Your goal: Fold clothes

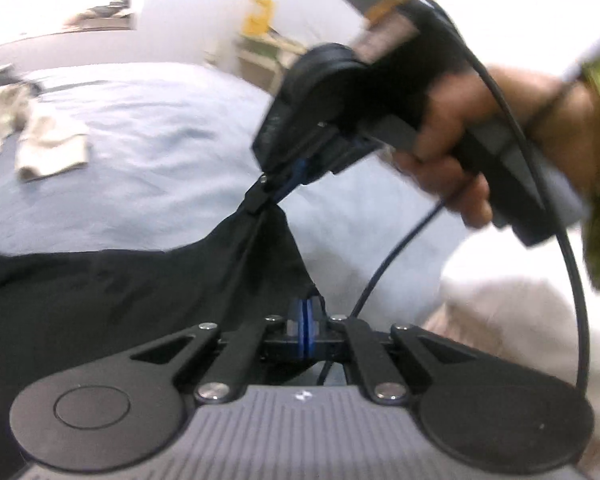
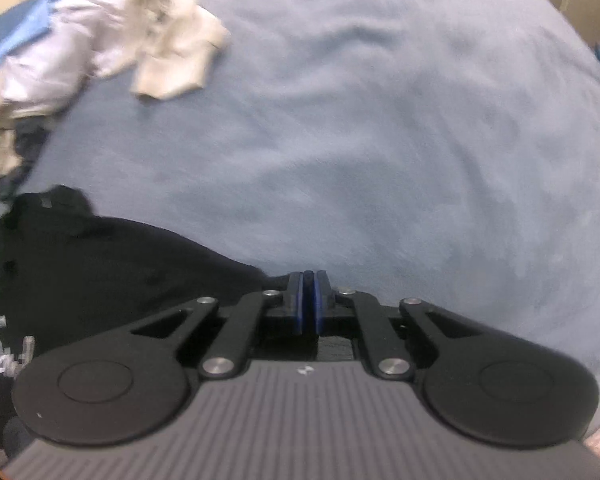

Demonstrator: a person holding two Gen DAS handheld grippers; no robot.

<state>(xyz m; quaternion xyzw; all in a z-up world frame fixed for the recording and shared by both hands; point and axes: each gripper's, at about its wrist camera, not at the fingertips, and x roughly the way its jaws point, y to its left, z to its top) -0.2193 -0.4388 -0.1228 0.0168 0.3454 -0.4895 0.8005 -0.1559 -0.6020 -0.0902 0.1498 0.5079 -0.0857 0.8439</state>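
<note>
A black garment (image 1: pixel 120 288) lies on a light blue bedsheet (image 1: pixel 160 132). My left gripper (image 1: pixel 306 312) is shut on its near edge. My right gripper (image 1: pixel 274 194), held by a hand, shows in the left wrist view and is shut on a lifted corner of the same garment. In the right wrist view the right gripper (image 2: pixel 309 292) has its blue pads pressed together on the black garment (image 2: pixel 100 272), which spreads to the left and carries a pale print at the lower left.
A beige garment (image 1: pixel 48 148) lies on the sheet at the far left; it also shows in the right wrist view (image 2: pixel 176 56) beside a heap of pale and blue clothes (image 2: pixel 40 52). A yellow object (image 1: pixel 258 14) stands beyond the bed.
</note>
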